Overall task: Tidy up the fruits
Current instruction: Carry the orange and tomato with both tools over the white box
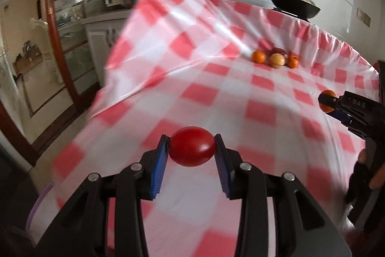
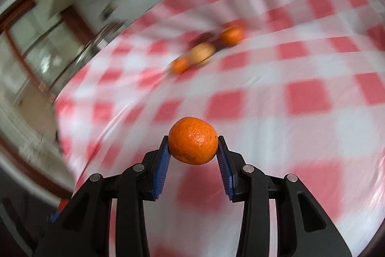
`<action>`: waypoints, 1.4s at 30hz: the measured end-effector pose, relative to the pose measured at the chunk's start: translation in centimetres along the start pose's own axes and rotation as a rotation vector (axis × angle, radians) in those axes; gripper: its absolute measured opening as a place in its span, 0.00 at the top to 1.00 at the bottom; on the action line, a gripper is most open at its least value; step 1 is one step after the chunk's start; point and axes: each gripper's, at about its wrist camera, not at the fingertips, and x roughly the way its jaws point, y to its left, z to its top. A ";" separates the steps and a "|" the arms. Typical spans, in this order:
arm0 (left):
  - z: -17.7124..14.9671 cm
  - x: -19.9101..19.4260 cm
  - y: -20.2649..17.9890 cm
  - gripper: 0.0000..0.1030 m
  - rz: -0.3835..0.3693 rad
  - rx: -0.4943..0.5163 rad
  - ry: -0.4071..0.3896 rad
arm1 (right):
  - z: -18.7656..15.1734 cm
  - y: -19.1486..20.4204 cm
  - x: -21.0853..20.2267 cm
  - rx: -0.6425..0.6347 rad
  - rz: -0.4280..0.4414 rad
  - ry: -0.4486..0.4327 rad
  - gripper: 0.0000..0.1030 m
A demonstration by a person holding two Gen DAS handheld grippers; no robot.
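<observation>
Two fruits carried above the checked tabletop (image 1: 264, 112).
I am gripping a red fruit (image 1: 192, 146) in the left gripper (image 1: 192, 148) and a mandarin (image 2: 193, 140) in the right gripper (image 2: 193, 148), aiming both gently beside the fruit cluster (image 1: 275, 59) near the far edge.

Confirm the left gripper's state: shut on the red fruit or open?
Shut on it. The left gripper has both blue pads against the sides of the red fruit, held clear above the checked tablecloth.

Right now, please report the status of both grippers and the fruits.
Left hand-held gripper shut on red tomato. Right hand-held gripper shut on orange. Remaining fruit cluster on checkered tablecloth. Nothing in the way.
</observation>
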 end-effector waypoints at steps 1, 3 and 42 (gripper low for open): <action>-0.7 -0.6 1.1 0.63 0.008 -0.003 0.001 | -1.4 2.3 -0.3 -0.059 0.013 0.020 0.62; -2.0 -1.8 3.1 0.63 0.025 -0.009 0.004 | -3.4 5.6 -0.6 -0.149 0.039 0.044 0.62; -19.1 0.7 24.3 0.62 0.303 -0.248 0.431 | -35.4 28.5 0.3 -1.128 0.363 0.573 0.62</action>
